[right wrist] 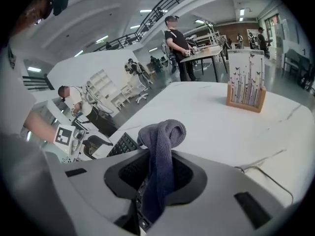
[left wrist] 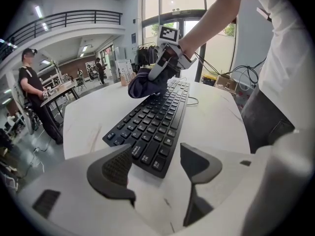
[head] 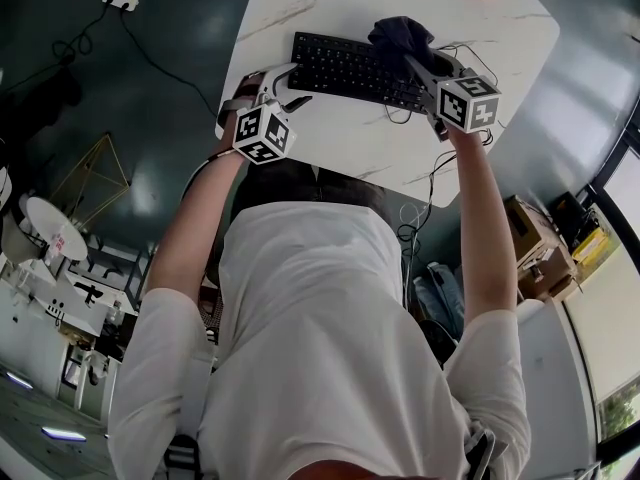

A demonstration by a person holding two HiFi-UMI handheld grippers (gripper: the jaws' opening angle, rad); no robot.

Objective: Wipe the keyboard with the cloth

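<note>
Two sets of fingers at the keyboard (head: 345, 68): right clenched on the cloth (right wrist: 160, 151), left released.

My right gripper (head: 412, 61) pinches the dark cloth, whose bunched end pokes past the fingers, on or just over the keys at the keyboard's right end. The keyboard's long axis runs left to right across the white table (head: 330, 143), so I judge the wipe should travel leftward along the rows, toward my left gripper (left wrist: 155, 168). That one holds nothing, its fingers apart, with the keyboard's left corner just ahead of them. Bare table lies on both long sides; thin cables (head: 400, 116) beside the right end could snag.
</note>
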